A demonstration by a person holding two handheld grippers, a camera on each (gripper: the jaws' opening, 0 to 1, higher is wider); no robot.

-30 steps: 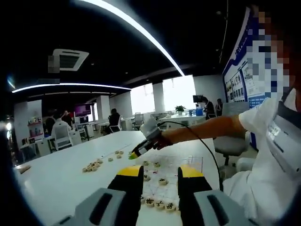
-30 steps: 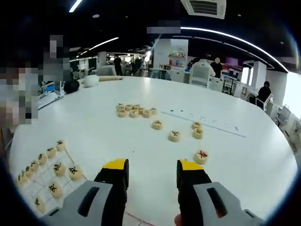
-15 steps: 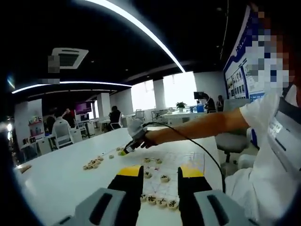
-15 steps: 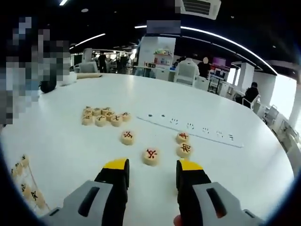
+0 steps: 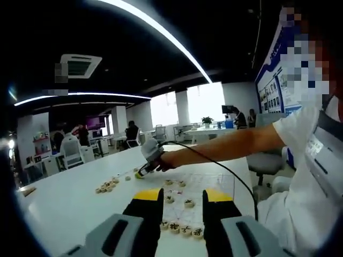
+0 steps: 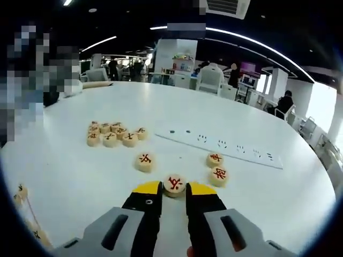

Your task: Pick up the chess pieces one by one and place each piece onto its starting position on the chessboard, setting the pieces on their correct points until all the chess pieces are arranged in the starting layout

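Right now the right gripper has its jaws narrowed around a red-marked piece lying flat on the white table, apparently touching but not lifted. The left gripper hangs parted and empty over the chessboard. Risk: only the tips catch the disc's edge, so it could pop out sideways toward the neighbouring pieces.

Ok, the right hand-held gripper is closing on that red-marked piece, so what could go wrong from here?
1. The right hand-held gripper has the red-marked piece only at its very tips, so it may slip or pop out when lifted.
2. Two more loose pieces and another lie close by; a sideways drag could knock them.
3. The chessboard already holds placed pieces; a careless set-down could shift them.
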